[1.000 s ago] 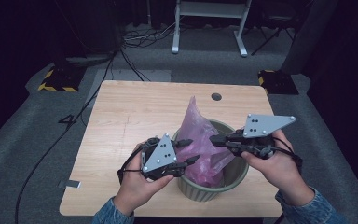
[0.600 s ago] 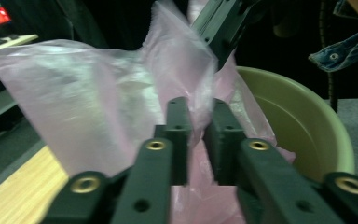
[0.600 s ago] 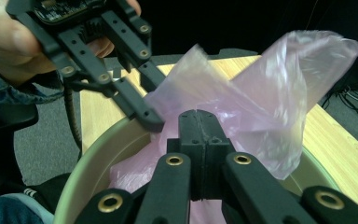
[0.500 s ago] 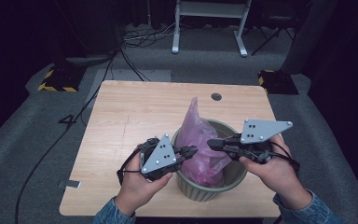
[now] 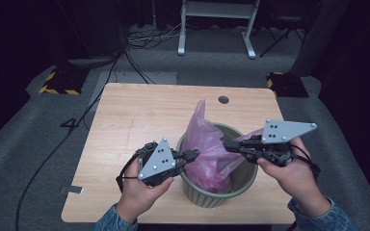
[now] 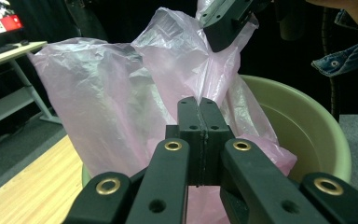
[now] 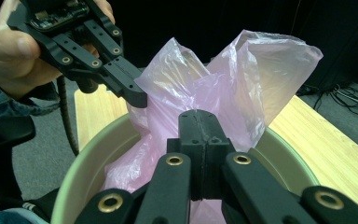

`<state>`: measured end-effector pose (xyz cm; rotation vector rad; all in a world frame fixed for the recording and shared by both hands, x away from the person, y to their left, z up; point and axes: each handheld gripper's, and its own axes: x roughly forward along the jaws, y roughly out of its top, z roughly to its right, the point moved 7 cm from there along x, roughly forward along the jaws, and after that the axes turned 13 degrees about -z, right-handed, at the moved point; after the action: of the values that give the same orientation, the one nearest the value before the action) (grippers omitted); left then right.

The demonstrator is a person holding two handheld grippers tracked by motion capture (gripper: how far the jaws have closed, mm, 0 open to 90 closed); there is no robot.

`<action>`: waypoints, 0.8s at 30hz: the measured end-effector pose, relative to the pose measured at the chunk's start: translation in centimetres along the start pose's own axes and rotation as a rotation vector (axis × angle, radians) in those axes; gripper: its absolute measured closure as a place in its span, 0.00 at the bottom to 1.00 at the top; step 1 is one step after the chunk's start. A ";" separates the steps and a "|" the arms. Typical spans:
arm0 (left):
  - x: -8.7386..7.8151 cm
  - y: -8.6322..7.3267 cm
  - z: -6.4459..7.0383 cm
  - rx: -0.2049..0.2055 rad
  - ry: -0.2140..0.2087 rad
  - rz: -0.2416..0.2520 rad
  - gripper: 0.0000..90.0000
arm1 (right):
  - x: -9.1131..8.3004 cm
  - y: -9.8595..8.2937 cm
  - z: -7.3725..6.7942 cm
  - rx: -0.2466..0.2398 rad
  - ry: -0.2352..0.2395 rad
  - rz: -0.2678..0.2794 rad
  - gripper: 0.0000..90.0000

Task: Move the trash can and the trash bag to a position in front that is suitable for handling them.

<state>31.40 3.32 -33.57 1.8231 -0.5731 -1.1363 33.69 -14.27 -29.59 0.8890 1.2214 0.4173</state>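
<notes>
A thin pink plastic bag [image 5: 207,144] stands bunched up inside a round pale green bin [image 5: 244,184] on the wooden table [image 5: 135,115]. My left gripper [image 5: 195,154] comes in from the bin's left, shut, with its tips pinching the bag's side film. My right gripper [image 5: 226,144] reaches in from the right, shut on the bag's other edge over the bin. In the left gripper view the shut jaws [image 6: 198,102] sit against the bag [image 6: 102,102]. The right gripper view has its shut jaws [image 7: 200,116] low in the bin [image 7: 79,172], with the left gripper [image 7: 137,95] beyond.
The bin stands near the table's front edge, between the person's two hands. A small dark round hole [image 5: 223,99] lies in the tabletop at the back. Cables, a white desk frame [image 5: 217,29] and yellow-black striped blocks [image 5: 58,82] are on the grey floor beyond.
My right gripper has dropped lower and come nearer the bin, drawing the bag's edge down with it. The left gripper has barely moved.
</notes>
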 end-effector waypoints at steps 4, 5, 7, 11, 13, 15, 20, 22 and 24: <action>-0.1 -0.1 0.0 0.001 0.008 -0.010 1.00 | -0.1 0.0 -0.1 0.004 -0.002 0.001 0.98; -0.2 -0.3 -0.1 0.001 0.001 -0.012 1.00 | -0.4 0.0 0.1 0.027 0.007 0.010 0.87; -0.1 -0.3 0.0 0.002 0.001 -0.010 1.00 | -0.5 0.0 0.3 0.037 0.002 0.019 0.84; 0.1 -0.2 0.4 0.018 -0.008 -0.014 1.00 | -0.9 0.6 1.2 0.076 -0.017 0.062 0.66; 0.2 -0.2 0.5 0.025 -0.015 -0.021 1.00 | -0.8 0.8 1.4 0.085 -0.026 0.069 0.65; 0.3 -0.2 0.7 0.035 -0.019 -0.027 1.00 | -0.7 1.1 1.6 0.098 -0.032 0.076 0.65; 0.4 -0.2 1.0 0.051 -0.022 -0.034 1.00 | -0.4 1.7 1.8 0.112 -0.042 0.089 0.62; 0.4 -0.1 1.0 0.049 -0.021 -0.029 1.00 | -0.1 1.9 1.7 0.110 -0.035 0.085 0.62; 0.3 -0.1 0.9 0.043 -0.013 -0.022 1.00 | 0.5 1.9 1.5 0.102 -0.022 0.066 0.63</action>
<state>30.80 2.73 -33.96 1.8640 -0.5900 -1.1596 35.56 -13.28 -28.38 1.0209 1.2046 0.3994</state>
